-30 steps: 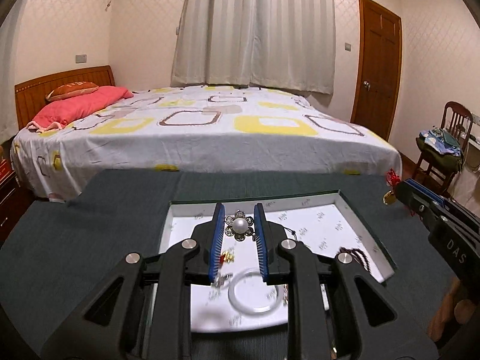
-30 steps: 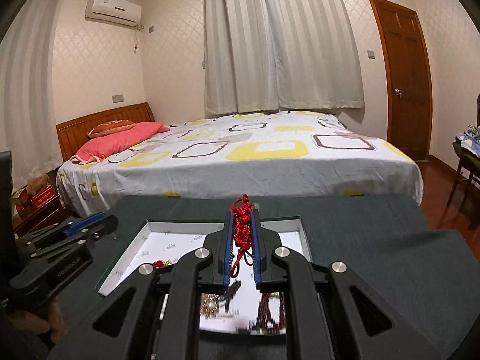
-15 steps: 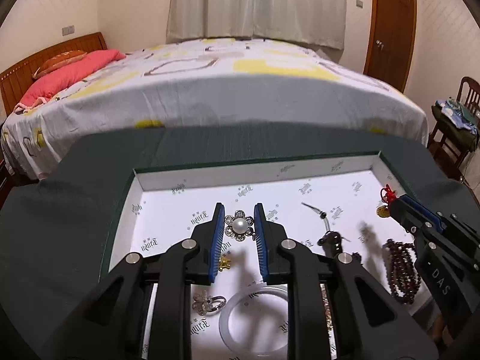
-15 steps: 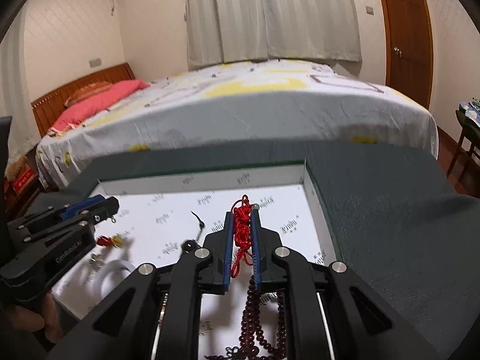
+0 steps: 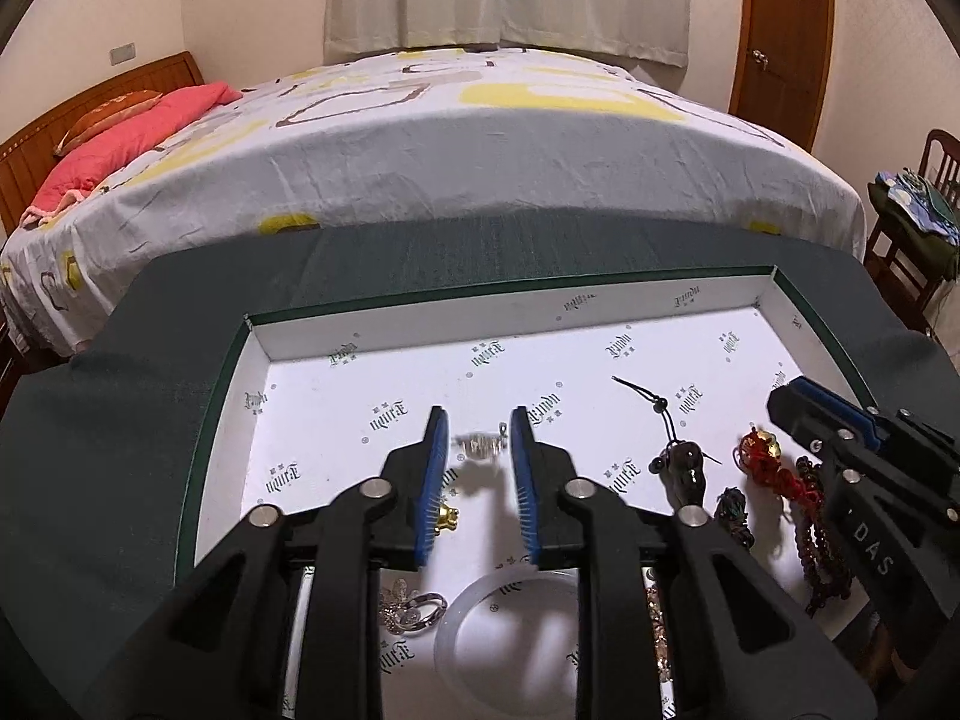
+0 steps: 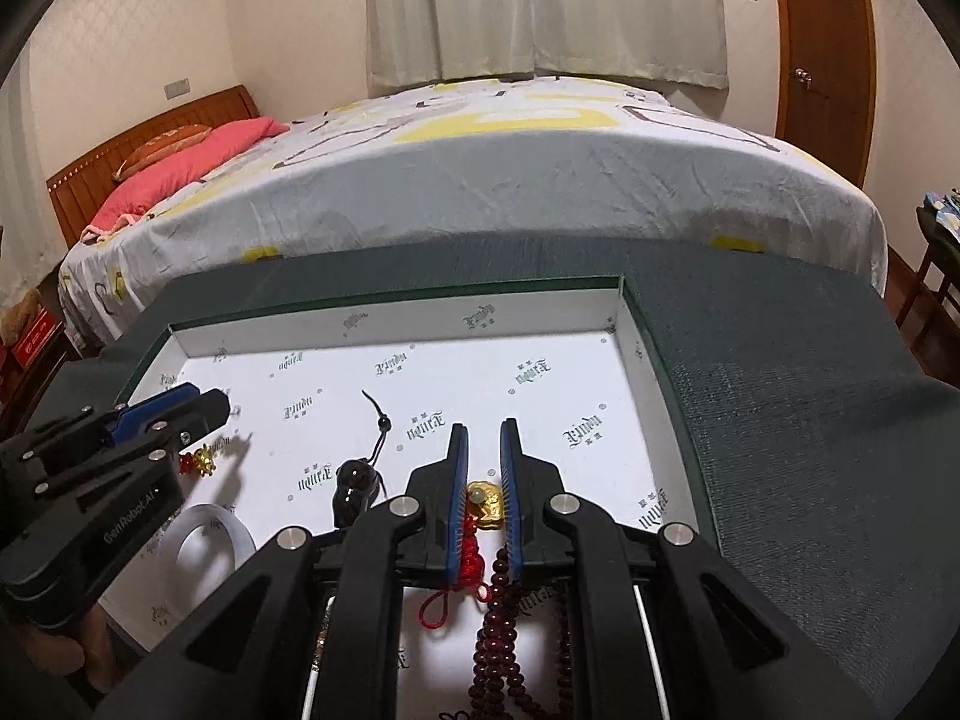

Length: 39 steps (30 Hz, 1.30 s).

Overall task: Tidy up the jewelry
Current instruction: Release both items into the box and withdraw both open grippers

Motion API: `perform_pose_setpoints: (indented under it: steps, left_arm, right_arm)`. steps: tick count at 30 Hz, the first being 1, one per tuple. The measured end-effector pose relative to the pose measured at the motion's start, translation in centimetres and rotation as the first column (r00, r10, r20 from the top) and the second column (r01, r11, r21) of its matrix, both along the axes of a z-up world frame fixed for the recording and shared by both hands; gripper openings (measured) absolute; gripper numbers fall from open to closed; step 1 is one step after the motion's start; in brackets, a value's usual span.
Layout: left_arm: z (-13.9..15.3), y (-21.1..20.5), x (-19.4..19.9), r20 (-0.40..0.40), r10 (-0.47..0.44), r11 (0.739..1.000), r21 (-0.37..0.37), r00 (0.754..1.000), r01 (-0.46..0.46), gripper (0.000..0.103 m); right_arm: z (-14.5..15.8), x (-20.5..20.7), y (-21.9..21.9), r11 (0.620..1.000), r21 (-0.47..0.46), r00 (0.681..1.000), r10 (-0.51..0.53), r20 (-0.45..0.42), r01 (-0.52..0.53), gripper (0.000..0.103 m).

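Two claws hang over the white tray (image 5: 690,306) on the dark green worktop (image 5: 120,450), each busy setting down a piece. In the left wrist view the left claw (image 5: 474,450) is opening, and the silver flower brooch (image 5: 479,446) shows blurred between its blue pads, no longer pressed, near the middle of the frame above the tray floor. The right claw (image 6: 480,474) is narrow, its pads close about the red knotted cord (image 6: 468,558) of the gold charm (image 6: 487,501), which lies between them low in the right wrist view, with the dark red bead strand (image 6: 501,612) just below. To finish well, I would let the left claw widen fully before lifting straight away, so no pad drags the brooch toward the gold crown charm (image 5: 445,517) or the clear bangle (image 5: 510,630) nearby. The right claw should release only once the charm rests flat, keeping its cord clear of the beads to avoid tangling.
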State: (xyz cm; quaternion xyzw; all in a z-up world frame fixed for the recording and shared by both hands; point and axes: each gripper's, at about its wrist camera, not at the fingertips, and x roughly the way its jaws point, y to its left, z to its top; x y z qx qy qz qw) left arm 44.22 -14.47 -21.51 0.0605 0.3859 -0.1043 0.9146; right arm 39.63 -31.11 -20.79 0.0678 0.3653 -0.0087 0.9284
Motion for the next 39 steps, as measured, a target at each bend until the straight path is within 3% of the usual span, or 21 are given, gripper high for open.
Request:
perform_pose_setpoints:
  steps: [1,2,3,5,11,21,31,39]
  left_arm:
    - [0.0,-0.1,0.0,0.002,-0.001,1.0,0.008,1.0,0.001,0.036]
    - [0.1,-0.1,-0.1,0.004,-0.002,1.0,0.011,1.0,0.002,0.048]
    - [0.2,-0.2,-0.2,0.012,-0.002,1.0,0.014,1.0,0.001,0.052]
    - [0.4,-0.3,-0.3,0.022,-0.005,1.0,0.013,1.0,0.005,0.059]
    - [0.7,-0.2,-0.6,0.04,-0.006,1.0,0.002,0.999,0.006,0.072]
    - [1.8,0.8,-2.0,0.063,0.004,0.999,-0.044,0.998,-0.001,0.077]
    - [3.5,3.7,-9.4,0.124,0.023,0.996,-0.093,0.992,-0.012,0.077]
    - [2.3,4.3,-15.8,0.12,-0.025,0.998,-0.053,0.992,0.031,0.077]
  right_arm:
    - [0.0,0.1,0.0,1.0,0.0,1.0,0.001,-0.004,-0.001,0.012]
    - [0.0,0.2,0.0,1.0,0.001,1.0,0.0,-0.005,0.0,0.02]
    - [0.0,0.2,0.0,1.0,0.002,1.0,-0.002,-0.003,0.002,0.042]
    - [0.3,-0.2,0.1,1.0,0.003,1.0,-0.005,0.021,0.005,0.064]
    - [0.6,-0.6,0.4,1.0,-0.021,0.999,0.003,0.048,-0.002,0.064]
    - [1.5,-2.2,0.5,1.0,-0.024,0.996,-0.009,0.084,0.011,0.064]
    - [3.6,-9.0,0.9,0.999,-0.031,0.987,-0.023,0.157,0.028,0.064]
    - [3.7,-15.0,1.0,1.0,-0.012,0.987,-0.027,0.158,0.029,0.064]
